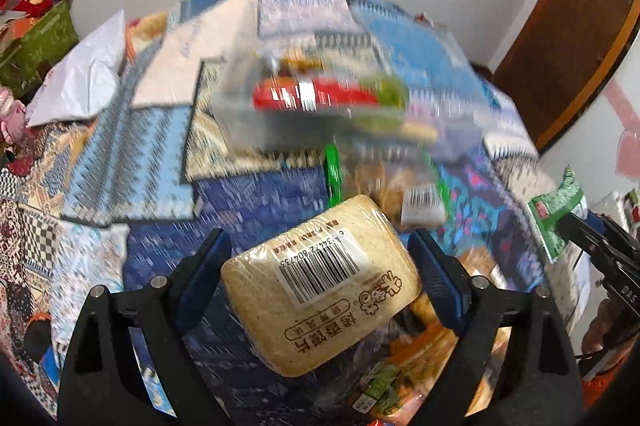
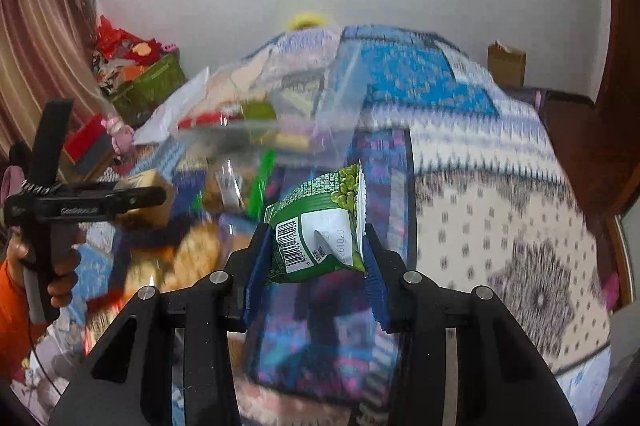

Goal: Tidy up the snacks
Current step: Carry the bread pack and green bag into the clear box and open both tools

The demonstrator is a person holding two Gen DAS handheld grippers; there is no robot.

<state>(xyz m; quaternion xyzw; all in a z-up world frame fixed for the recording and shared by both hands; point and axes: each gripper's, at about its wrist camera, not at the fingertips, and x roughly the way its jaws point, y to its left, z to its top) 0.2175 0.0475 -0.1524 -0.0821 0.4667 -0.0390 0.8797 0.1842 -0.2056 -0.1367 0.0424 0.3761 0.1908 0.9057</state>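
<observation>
Right gripper [image 2: 316, 258] is clamped on the green pea packet [image 2: 320, 226], held by its lower part above the quilted bed [image 2: 500, 194] — a thin, puffy bag could slide out. Left gripper [image 1: 320, 278] stands wide, pads against the wrapped rusk block [image 1: 320, 282], tilted; a loose squeeze might drop it onto the snack pile [image 1: 384, 186] near the bed's near edge.

Clear snack bag [image 1: 320, 98] motion-blurred
</observation>
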